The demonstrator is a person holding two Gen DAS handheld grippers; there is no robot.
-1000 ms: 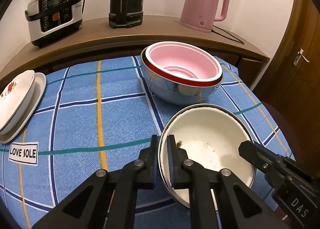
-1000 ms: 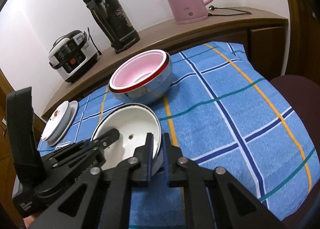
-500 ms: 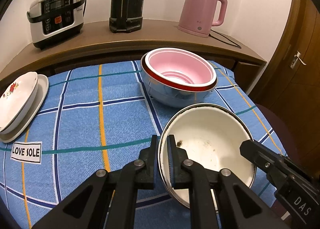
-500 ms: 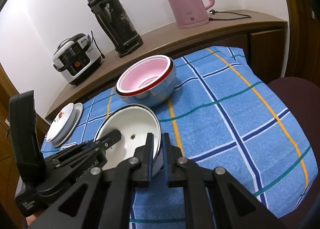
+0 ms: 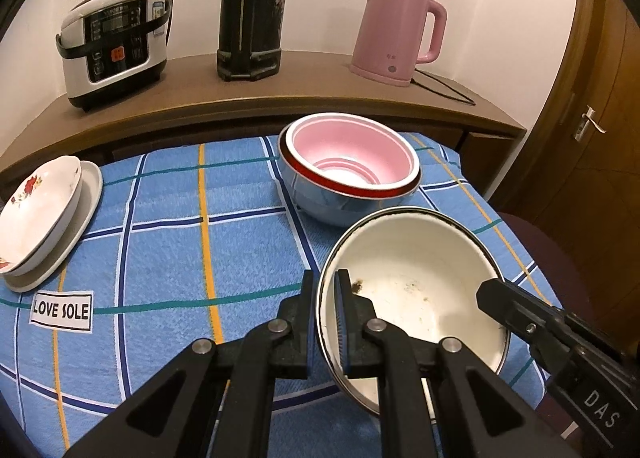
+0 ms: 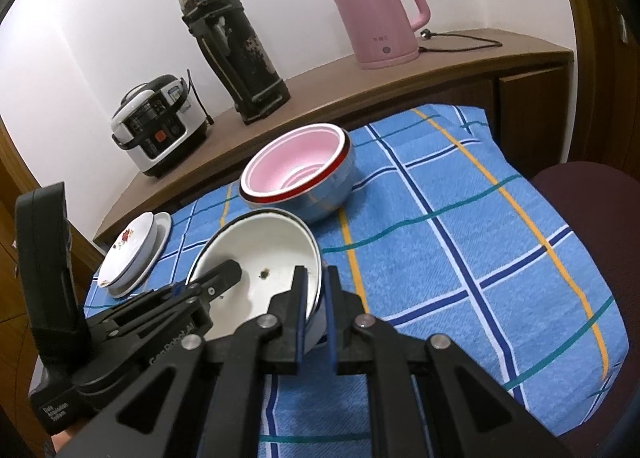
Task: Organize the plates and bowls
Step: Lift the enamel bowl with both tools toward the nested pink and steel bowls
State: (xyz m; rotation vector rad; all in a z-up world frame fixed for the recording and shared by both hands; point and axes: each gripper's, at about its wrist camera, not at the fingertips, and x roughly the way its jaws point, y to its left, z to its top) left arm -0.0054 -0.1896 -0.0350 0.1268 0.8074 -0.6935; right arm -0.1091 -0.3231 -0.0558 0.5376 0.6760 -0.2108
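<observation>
White bowl: the white bowl (image 5: 416, 298) sits lower right of centre in the left wrist view and lower left of centre in the right wrist view, tilted, with brown specks inside.
Left gripper: the left gripper (image 5: 323, 322) pinches the bowl's rim on the bowl's left side in its own view, one finger outside the wall and one inside.
Right gripper: the right gripper (image 6: 314, 310) pinches the opposite rim, seen at lower centre of its own view, again one finger on each side of the wall.
Grip axis: the two grips lie across the bowl from each other, so the bowl hangs between the hands; neither hand is the nearer one, both are on it.
Stack: the stack (image 5: 348, 174), a pink bowl nested in a red-rimmed one inside a metal one, stands just above the white bowl in the left view, close behind its far rim.
Direction of move: judged from the task, the white bowl goes up-frame and over the stack; whether it nests in the pink bowl I cannot tell, as its mouth looks about as wide.
Risk: the tilted rim could clip the stack's near edge.
Plates: the plates (image 5: 44, 218) lie at the far left, well apart.
Cloth: blue checked cloth (image 5: 168, 242) underneath.
</observation>
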